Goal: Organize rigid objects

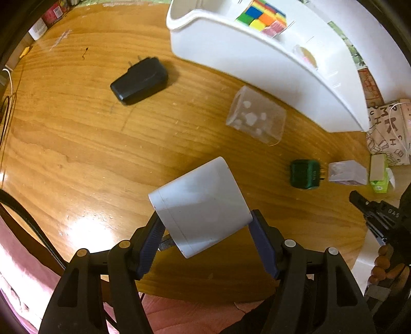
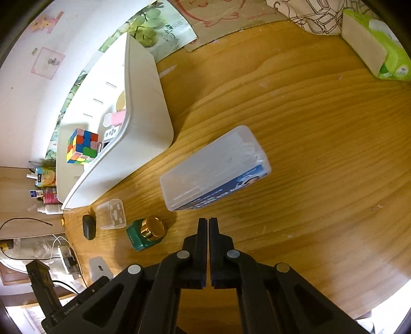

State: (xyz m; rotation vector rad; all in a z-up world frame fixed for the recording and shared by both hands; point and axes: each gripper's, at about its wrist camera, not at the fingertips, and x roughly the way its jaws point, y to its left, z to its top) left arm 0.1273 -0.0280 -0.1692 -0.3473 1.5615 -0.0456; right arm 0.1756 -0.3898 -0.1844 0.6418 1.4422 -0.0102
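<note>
Left wrist view: the left tongs (image 1: 205,226), black w/ blue pads, are clamped on a white rounded-edge plastic charger block (image 1: 200,206), held tilted above the glossy wood-grain counter (image 1: 77,144). The block is smooth and matte w/ a seam line near one end; a metal prong shows at its lower left by the pad. On the counter lie a black plug-in adapter (image 1: 140,81) w/ two prongs, a clear plastic box w/ white shapes on it (image 1: 257,115) on its side, a small dark green bottle (image 1: 305,174) and, just beside it, a small white cube-shaped box (image 1: 348,172). A long white plastic bin (image 1: 231,51) runs along the far side & holds a multicoloured puzzle cube (image 1: 262,16). The right tongs (image 1: 355,196) enter at the right edge, "DAS" printed on the frame; fingers of a hand (image 1: 385,267) show below.

Right wrist view: the right tongs (image 2: 208,223), all black, are pressed together w/ nothing between them, over the counter. Only this view shows a frosted translucent rectangular box w/ a blue label (image 2: 215,168); its print is too blurred to read. The green bottle's gold round cap is seen here. Also the bin, the cube, a pink-and-white item beside it, and a green-and-white tissue pack (image 2: 377,46) at top right. The charger block isn't clearly seen here.
</note>
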